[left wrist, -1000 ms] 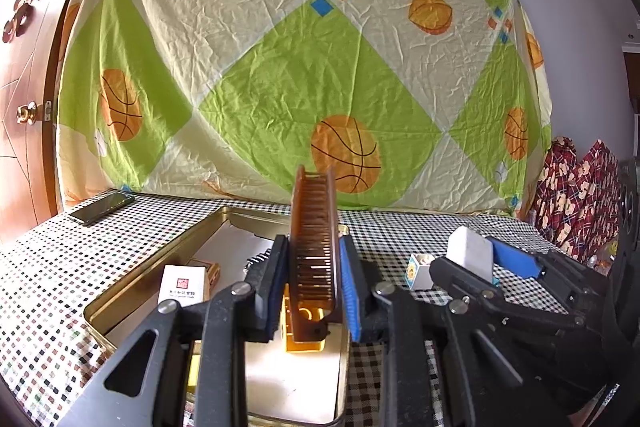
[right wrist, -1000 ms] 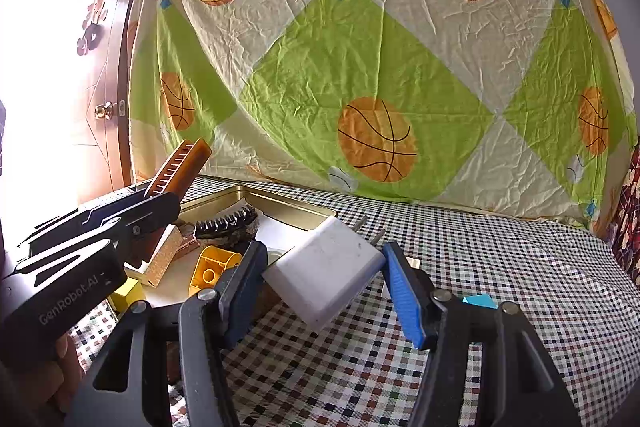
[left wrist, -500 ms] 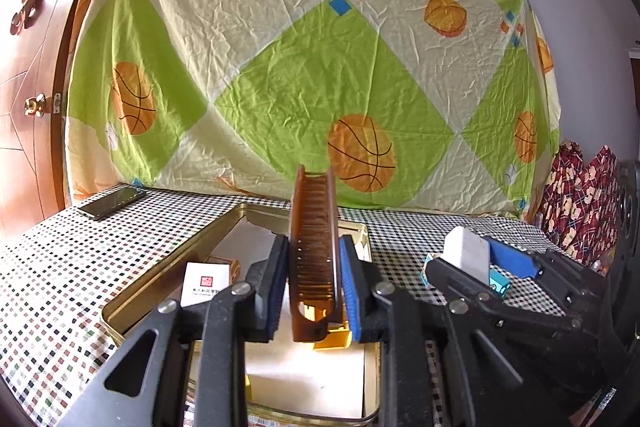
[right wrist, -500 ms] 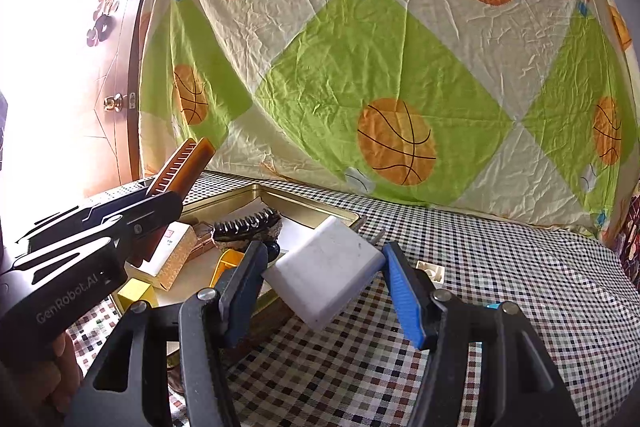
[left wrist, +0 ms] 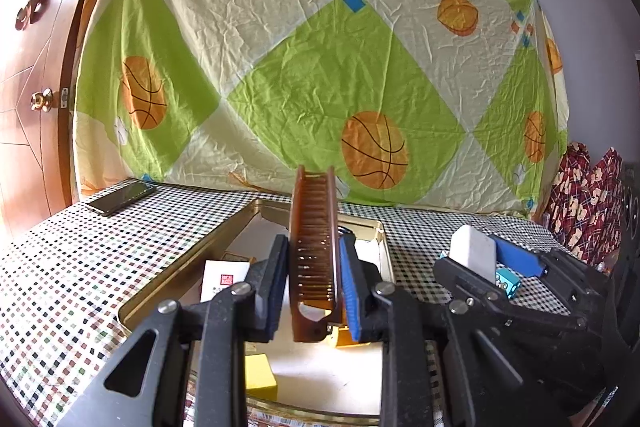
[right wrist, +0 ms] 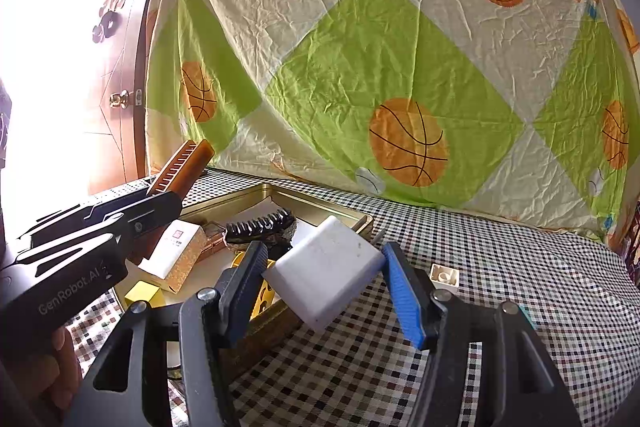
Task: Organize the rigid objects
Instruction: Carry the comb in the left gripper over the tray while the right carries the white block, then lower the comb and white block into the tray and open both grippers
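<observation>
My left gripper (left wrist: 314,291) is shut on a brown folding comb (left wrist: 314,247), held upright above the gold metal tin (left wrist: 180,279). My right gripper (right wrist: 324,283) is shut on a white plug adapter (right wrist: 326,273), held over the tin's right rim (right wrist: 360,217). The right gripper also shows in the left wrist view (left wrist: 492,263), to the right of the tin. In the tin lie a white and gold box (right wrist: 176,253), a black hairbrush (right wrist: 260,229), a yellow cube (left wrist: 260,375) and a yellow toy piece (right wrist: 258,299).
A dark phone (left wrist: 120,198) lies on the checked tablecloth at the far left. A white brick (right wrist: 444,275) and a blue die (left wrist: 507,283) lie on the cloth right of the tin. A patterned sheet hangs behind; a wooden door stands left.
Both grippers have moved back and up a little from the tin, each still holding its object. More of the tin's inside shows now.
</observation>
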`<control>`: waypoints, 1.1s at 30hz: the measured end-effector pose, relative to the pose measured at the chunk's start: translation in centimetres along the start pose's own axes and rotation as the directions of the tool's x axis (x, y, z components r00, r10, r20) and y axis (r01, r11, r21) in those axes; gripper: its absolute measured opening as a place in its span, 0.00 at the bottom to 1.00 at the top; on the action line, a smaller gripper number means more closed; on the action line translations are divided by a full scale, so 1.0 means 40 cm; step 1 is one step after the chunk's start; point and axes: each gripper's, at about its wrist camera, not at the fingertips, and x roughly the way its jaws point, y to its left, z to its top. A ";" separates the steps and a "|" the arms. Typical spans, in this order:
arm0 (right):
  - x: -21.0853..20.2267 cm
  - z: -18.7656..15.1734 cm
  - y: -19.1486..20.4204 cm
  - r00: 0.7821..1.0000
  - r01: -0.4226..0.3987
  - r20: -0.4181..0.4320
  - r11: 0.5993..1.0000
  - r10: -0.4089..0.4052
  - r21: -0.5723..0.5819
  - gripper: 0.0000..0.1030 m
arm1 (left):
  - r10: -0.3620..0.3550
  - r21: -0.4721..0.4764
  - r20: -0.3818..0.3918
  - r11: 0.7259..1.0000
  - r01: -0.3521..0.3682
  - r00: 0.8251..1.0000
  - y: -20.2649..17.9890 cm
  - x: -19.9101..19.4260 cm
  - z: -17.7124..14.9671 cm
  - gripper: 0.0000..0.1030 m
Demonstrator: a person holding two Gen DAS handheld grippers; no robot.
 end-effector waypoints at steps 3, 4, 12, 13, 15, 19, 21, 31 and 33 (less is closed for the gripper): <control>0.007 0.002 0.005 1.000 -0.006 -0.003 1.000 0.006 -0.007 0.60 | 0.005 -0.002 -0.004 1.000 -0.005 1.000 0.007 0.001 0.000 0.23; 0.009 0.003 0.007 1.000 -0.007 -0.004 1.000 0.007 -0.009 0.60 | 0.006 -0.002 -0.006 1.000 -0.006 1.000 0.010 0.001 0.000 0.23; 0.035 0.019 0.017 0.999 -0.035 -0.018 0.999 0.035 -0.011 0.60 | 0.033 -0.005 -0.032 0.999 -0.033 0.999 0.050 0.011 0.006 0.23; 0.038 0.023 0.020 0.999 -0.042 -0.020 0.999 0.042 -0.012 0.60 | 0.044 0.000 -0.033 0.999 -0.044 0.998 0.055 0.012 0.007 0.23; 0.046 0.031 0.026 0.998 -0.060 -0.024 0.998 0.060 -0.013 0.60 | 0.054 0.001 -0.043 0.999 -0.054 0.998 0.069 0.018 0.009 0.23; 0.071 0.045 0.038 0.994 -0.097 -0.047 0.995 0.096 -0.011 0.60 | 0.083 0.013 -0.076 0.997 -0.082 0.994 0.088 0.039 0.013 0.23; 0.087 0.050 0.048 0.992 -0.110 -0.061 0.994 0.109 -0.018 0.60 | 0.087 0.019 -0.098 0.996 -0.086 0.991 0.094 0.050 0.014 0.23; 0.229 0.060 0.111 0.971 -0.150 -0.202 0.985 0.131 -0.081 0.60 | 0.116 0.076 -0.184 0.992 -0.103 0.976 0.107 0.109 0.014 0.23; 0.259 0.066 0.122 0.967 -0.158 -0.216 0.983 0.135 -0.092 0.60 | 0.137 0.093 -0.195 0.988 -0.121 0.971 0.107 0.120 0.013 0.23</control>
